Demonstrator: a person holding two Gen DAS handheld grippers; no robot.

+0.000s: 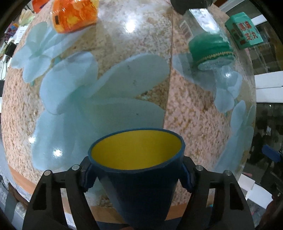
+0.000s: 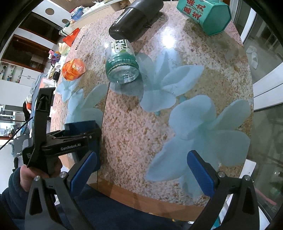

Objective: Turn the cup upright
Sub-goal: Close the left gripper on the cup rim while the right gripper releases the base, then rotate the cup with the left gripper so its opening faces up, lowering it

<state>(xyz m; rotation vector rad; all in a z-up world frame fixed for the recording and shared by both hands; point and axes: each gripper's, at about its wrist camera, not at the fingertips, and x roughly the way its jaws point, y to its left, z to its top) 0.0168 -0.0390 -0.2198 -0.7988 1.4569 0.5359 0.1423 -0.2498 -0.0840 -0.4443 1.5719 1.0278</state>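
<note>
My left gripper [image 1: 136,177] is shut on a dark blue cup [image 1: 139,191] with a yellow inside. The cup's mouth points up and away from the camera, above the near edge of the table. In the right wrist view the same cup [image 2: 83,129] shows as a dark blue shape held by the left gripper [image 2: 61,146] at the table's left edge. My right gripper [image 2: 141,169] is open and empty, over the near part of the table.
The table [image 1: 191,113] has a speckled pink top with pale blue flower prints. On it stand an orange jar [image 1: 74,14], a green-capped plastic bottle lying down [image 2: 122,62], a black cylinder [image 2: 134,17] and a teal box [image 2: 207,16].
</note>
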